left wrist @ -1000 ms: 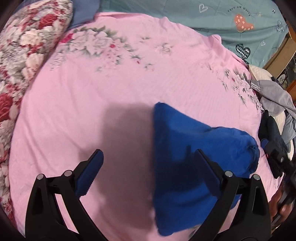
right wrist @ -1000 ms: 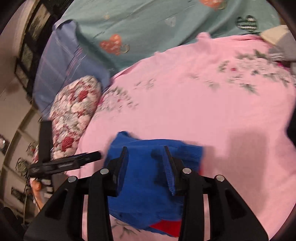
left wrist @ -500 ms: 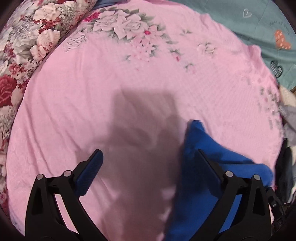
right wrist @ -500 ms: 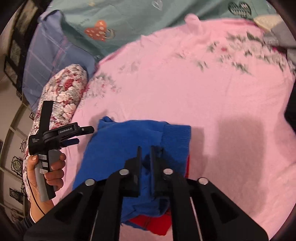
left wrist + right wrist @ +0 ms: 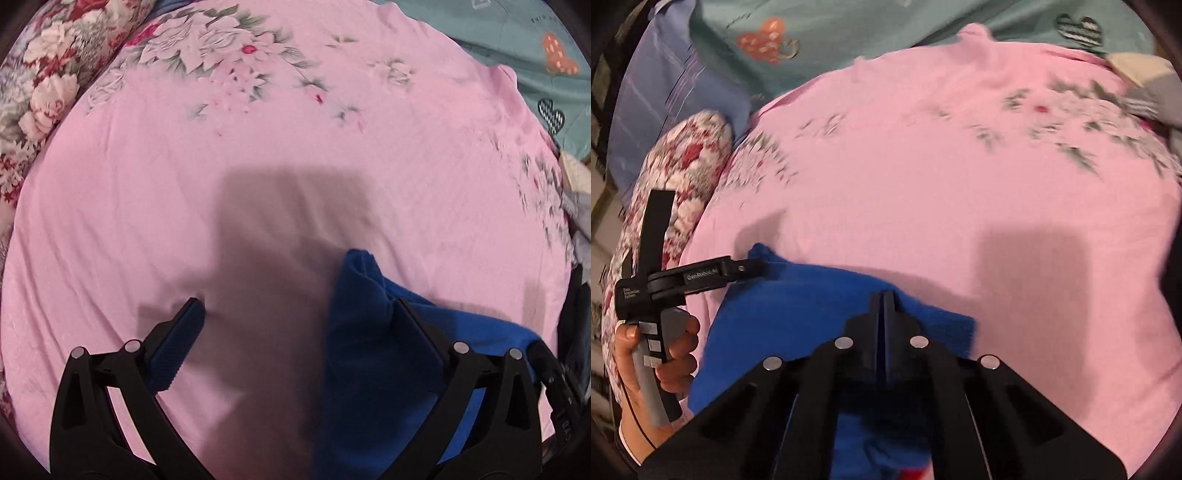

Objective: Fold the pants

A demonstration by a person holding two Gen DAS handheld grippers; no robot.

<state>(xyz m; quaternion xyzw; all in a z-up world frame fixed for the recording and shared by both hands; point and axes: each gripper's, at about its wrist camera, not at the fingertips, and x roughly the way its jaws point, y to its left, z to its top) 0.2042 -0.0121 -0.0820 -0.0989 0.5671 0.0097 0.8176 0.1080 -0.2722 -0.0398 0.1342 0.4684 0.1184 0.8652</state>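
Left wrist view: the left hand-held gripper (image 5: 295, 325) stands spread wide and empty over the pink floral bedsheet (image 5: 184, 184), its right finger beside the blue knitted pants (image 5: 369, 332) at lower right, likely ready to take that corner

Right wrist view: the right hand-held gripper (image 5: 882, 299) is pinched together on the pants' edge at lower centre, probably to carry a fold

Pants (image 5: 373, 354) lie on the bedsheet (image 5: 258, 155); a pillow (image 5: 679, 173) sits left, clothes (image 5: 581, 266) perhaps right.

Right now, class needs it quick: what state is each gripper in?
Left gripper: open, holding nothing.
Right gripper: shut on the blue pants.
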